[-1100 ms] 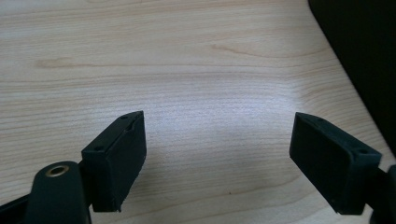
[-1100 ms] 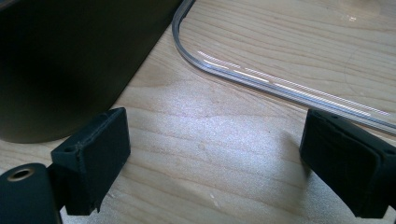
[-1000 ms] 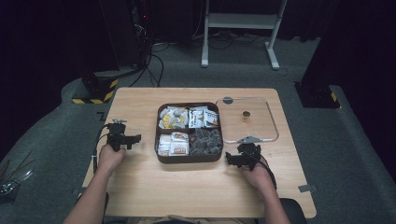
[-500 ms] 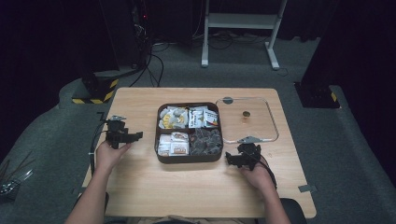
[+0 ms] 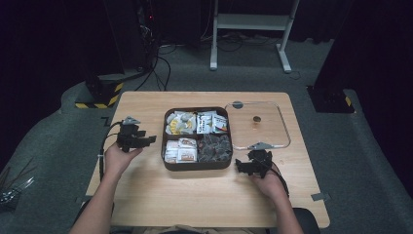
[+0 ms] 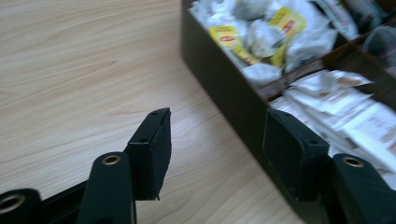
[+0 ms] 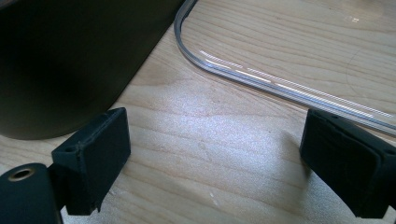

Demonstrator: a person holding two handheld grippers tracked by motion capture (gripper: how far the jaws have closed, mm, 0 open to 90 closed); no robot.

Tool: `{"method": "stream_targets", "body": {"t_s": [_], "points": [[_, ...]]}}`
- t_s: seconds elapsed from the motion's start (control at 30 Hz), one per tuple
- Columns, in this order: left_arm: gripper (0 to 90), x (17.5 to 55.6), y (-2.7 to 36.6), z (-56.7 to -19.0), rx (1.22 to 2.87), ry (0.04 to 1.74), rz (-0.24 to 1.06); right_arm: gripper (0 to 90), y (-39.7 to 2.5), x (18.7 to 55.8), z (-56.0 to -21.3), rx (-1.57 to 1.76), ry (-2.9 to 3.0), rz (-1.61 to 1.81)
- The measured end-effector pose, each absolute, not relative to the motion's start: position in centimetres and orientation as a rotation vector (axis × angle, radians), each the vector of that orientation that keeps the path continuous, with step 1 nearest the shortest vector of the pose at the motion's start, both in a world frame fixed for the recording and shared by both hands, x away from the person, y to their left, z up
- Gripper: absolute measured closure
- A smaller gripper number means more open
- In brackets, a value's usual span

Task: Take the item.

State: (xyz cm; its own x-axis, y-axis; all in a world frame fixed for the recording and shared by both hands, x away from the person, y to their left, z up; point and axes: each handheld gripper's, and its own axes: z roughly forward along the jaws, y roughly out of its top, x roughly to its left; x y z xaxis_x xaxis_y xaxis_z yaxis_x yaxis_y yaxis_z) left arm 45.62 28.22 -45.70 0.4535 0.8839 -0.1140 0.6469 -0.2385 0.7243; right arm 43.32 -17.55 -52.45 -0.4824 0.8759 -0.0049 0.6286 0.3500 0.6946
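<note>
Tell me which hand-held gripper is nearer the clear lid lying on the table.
The right. The right hand-held gripper sits at the near edge of the clear lid, by the box's corner. The left hand-held gripper is across the box, at its left wall.

A box (image 5: 197, 165) with four parts sits in the middle of the surface (image 5: 195, 195). Small packets (image 5: 181, 123) lie in each part. A flat lid (image 5: 258, 126) lies on the surface just right of the box, with a small knob (image 5: 256, 119) in its middle. The left claw (image 5: 148, 140) is just left of the box. The right claw (image 5: 242, 166) is at the box's near right corner, just in front of the lid. Behind the surface, cables (image 5: 160, 68) lie on the floor.
</note>
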Motion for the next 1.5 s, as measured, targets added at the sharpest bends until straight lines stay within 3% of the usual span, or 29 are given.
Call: {"method": "stream_targets", "body": {"t_s": [1.5], "points": [[58.0, 48.5, 20.5, -45.8, 2.118, 1.022, 0.181, 8.8, -17.9, 42.3, -52.4, 1.313, 2.25, 0.904]]}}
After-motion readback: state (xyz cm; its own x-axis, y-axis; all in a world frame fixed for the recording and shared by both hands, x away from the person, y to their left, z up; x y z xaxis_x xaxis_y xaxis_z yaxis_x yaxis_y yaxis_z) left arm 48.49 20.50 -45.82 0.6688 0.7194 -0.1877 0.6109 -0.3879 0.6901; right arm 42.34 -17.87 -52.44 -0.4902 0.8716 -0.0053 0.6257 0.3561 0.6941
